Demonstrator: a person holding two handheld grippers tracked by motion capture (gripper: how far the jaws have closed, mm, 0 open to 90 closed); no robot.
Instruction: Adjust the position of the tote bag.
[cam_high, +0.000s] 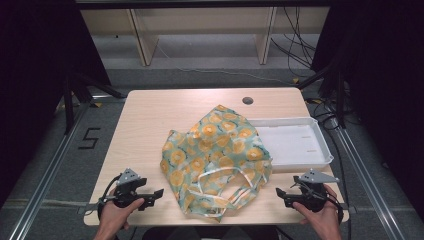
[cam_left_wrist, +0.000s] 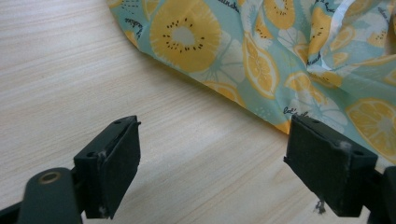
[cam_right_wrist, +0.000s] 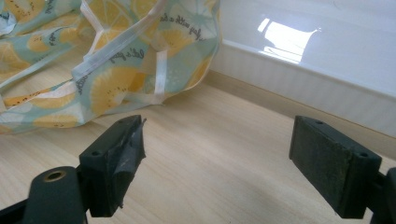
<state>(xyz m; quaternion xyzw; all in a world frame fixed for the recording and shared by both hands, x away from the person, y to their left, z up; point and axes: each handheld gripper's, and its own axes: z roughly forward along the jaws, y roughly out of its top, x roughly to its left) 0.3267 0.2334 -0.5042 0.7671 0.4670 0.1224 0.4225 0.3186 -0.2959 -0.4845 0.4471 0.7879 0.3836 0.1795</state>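
Note:
A crumpled cloth bag (cam_high: 217, 155) printed with yellow lemon slices on pale green lies in the middle of the wooden table, its white handles (cam_high: 222, 186) spread toward the near edge. My left gripper (cam_high: 159, 193) rests near the table's front left, open, with bare wood between its jaws; the bag's edge (cam_left_wrist: 261, 60) lies just ahead of it. At the front right, my right gripper (cam_high: 278, 192) stands open too, nothing between its jaws. The bag's handles (cam_right_wrist: 116, 51) lie ahead of it to the left.
A shallow white tray (cam_high: 295, 142) sits at the table's right, its left end under the bag; its wall (cam_right_wrist: 299, 79) runs close ahead of the right gripper. A round cable hole (cam_high: 247, 100) is at the table's far edge. Bare wood (cam_high: 140, 130) stretches left of the bag.

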